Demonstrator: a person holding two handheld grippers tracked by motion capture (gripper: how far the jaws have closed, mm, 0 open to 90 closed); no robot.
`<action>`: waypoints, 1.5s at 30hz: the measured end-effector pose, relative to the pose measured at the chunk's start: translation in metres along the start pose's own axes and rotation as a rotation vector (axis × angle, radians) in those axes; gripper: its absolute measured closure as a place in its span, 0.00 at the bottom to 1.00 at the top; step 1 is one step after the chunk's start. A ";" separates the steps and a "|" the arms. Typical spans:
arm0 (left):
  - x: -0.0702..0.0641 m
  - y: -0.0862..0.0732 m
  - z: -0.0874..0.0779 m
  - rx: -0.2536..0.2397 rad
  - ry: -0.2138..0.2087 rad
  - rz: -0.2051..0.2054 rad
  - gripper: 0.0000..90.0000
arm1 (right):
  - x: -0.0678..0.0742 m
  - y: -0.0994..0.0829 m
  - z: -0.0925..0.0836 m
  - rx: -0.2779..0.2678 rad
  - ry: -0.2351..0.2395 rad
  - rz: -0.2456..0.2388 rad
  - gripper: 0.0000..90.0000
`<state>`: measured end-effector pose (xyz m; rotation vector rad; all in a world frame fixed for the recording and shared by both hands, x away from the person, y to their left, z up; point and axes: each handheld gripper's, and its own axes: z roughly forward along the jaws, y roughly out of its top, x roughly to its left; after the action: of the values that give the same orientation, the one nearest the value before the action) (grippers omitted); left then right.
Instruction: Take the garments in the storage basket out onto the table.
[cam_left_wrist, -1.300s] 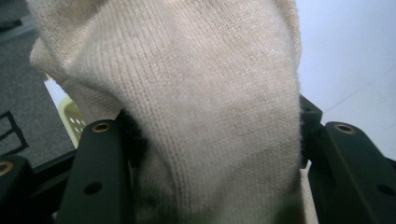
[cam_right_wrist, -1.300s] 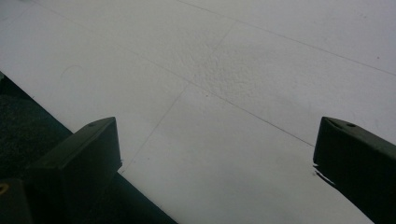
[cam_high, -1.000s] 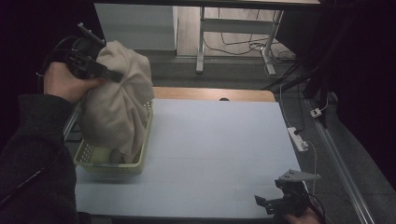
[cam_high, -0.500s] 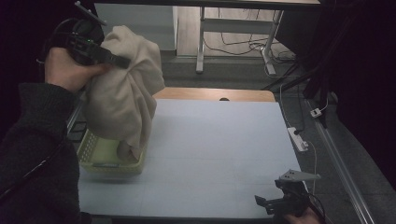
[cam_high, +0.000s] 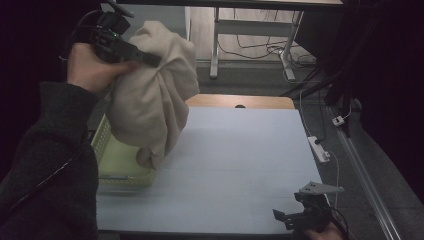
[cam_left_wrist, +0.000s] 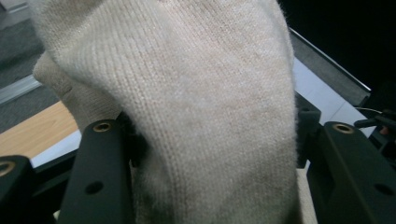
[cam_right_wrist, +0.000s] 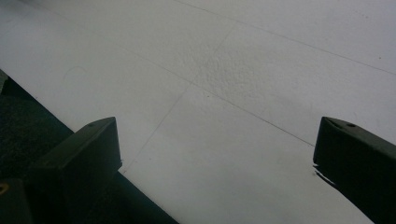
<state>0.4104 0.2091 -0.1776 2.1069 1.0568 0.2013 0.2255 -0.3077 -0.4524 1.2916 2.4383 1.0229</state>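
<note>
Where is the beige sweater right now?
High view, left side: the beige sweater hangs from the left hand-held gripper, its lower end just above the yellow-green basket.

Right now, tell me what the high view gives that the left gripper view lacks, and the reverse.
High view alone: the yellow-green basket at the table's left edge, the garment's lower end hanging into it, and the right gripper, jaws open, at the table's near right corner. Left gripper view alone: the knit weave up close, bunched and pressed between that gripper's two black jaws. Both share the beige knitted garment gripped by the left gripper, plus some pale tabletop.
</note>
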 end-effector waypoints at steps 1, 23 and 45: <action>-0.003 0.002 0.001 0.001 -0.003 0.007 0.48 | 0.000 0.000 0.000 0.000 0.001 0.000 0.01; -0.047 0.029 0.057 0.005 -0.071 0.103 0.48 | 0.000 0.000 0.000 0.001 0.007 -0.004 0.01; -0.061 0.028 0.139 0.055 -0.079 0.139 0.86 | 0.000 -0.001 -0.001 -0.001 0.011 -0.002 0.01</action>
<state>0.4501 0.0758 -0.2442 2.2216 0.8796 0.1568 0.2243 -0.3084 -0.4525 1.2868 2.4458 1.0334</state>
